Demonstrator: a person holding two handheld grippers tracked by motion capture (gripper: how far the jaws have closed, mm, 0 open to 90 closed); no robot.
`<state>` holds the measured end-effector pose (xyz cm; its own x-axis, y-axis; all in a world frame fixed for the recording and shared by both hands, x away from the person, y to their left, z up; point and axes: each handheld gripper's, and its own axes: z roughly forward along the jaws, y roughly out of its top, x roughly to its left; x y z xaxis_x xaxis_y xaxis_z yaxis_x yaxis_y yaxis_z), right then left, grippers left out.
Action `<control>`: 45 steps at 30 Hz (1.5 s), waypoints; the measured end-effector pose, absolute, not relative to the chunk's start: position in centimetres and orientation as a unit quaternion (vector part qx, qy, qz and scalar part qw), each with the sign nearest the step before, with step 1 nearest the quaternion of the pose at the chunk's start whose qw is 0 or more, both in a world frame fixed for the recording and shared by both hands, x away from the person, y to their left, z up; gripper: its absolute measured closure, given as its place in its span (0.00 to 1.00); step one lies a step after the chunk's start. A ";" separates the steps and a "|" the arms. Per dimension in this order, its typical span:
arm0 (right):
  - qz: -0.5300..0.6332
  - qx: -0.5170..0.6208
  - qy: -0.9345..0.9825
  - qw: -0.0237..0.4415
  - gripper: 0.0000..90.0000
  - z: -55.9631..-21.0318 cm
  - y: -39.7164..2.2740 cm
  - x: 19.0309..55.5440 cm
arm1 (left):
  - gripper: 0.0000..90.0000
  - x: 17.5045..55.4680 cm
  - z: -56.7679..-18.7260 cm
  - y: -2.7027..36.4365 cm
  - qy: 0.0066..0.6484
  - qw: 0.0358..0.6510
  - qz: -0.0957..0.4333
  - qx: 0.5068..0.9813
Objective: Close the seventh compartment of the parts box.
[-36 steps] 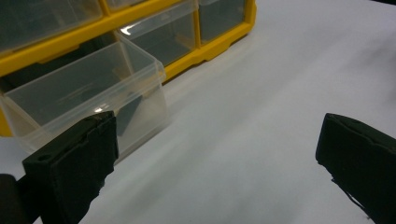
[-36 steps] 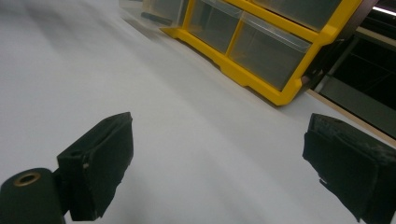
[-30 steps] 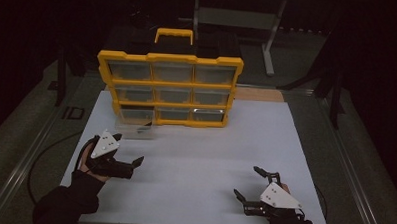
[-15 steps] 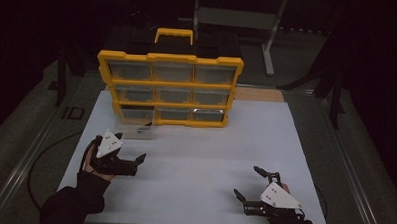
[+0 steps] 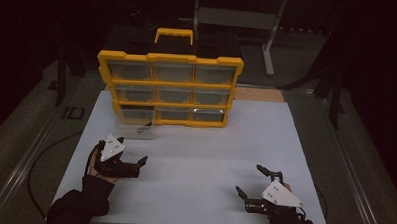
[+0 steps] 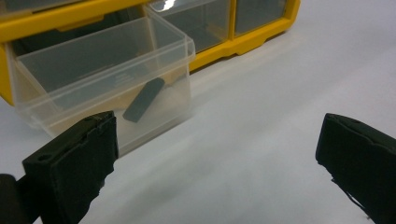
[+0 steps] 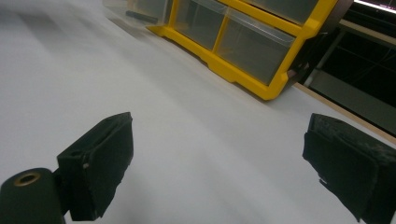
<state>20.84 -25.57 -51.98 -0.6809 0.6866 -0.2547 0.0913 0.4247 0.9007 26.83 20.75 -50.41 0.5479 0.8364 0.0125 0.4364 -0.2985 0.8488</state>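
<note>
1. Holding nothing, your left gripper (image 5: pixel 134 165) rests low over the white table (image 5: pixel 199 162) at its near left, jaws spread wide apart and aimed toward the right and a little forward.
2. In the left gripper view those two black jaws frame bare white surface, with the pulled-out clear drawer (image 6: pixel 107 79) just beyond the left-hand jaw, apart from it.
3. That drawer sticks out of the bottom-left slot of the yellow organizer (image 5: pixel 170 88) and sits on the table just ahead of your left gripper; in the high view you see it at (image 5: pixel 136 126).
4. Inside the drawer a small flat dark grey piece (image 6: pixel 144 100) leans tilted near the front wall.
5. Your right gripper (image 5: pixel 251 181) lies at the near right of the table, well apart from the left one, jaws likewise wide apart and gripping nothing.
6. In the right gripper view its jaws look across bare table toward the organizer's lower right corner (image 7: pixel 261 70), which stands well off.
7. The organizer stands upright at the far edge of the table, its yellow handle (image 5: pixel 174 35) on top, and its other clear drawers are pushed in.
</note>
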 end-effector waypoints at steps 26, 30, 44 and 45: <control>0.478 0.248 0.782 0.314 0.10 -52.0 -25.6 20.8 | 0.00 27.8 -54.0 20.2 0.436 0.374 0.233 0.784; 0.477 0.248 0.783 0.313 0.10 -52.0 -25.6 20.8 | 0.02 28.0 -54.1 20.0 0.452 0.368 0.247 0.774; 0.477 0.248 0.784 0.311 0.10 -52.0 -25.6 20.7 | 0.39 28.0 -53.7 20.9 0.492 0.384 0.279 0.730; 0.477 0.248 0.784 0.311 0.10 -52.0 -25.6 20.7 | 0.44 28.0 -53.7 20.8 0.493 0.384 0.283 0.728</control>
<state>20.73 -25.56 -51.99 -0.6837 0.6856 -0.2501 0.0923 0.4212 0.9022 27.99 20.84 -53.72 0.3534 0.9348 0.0343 0.4999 -0.2197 0.8377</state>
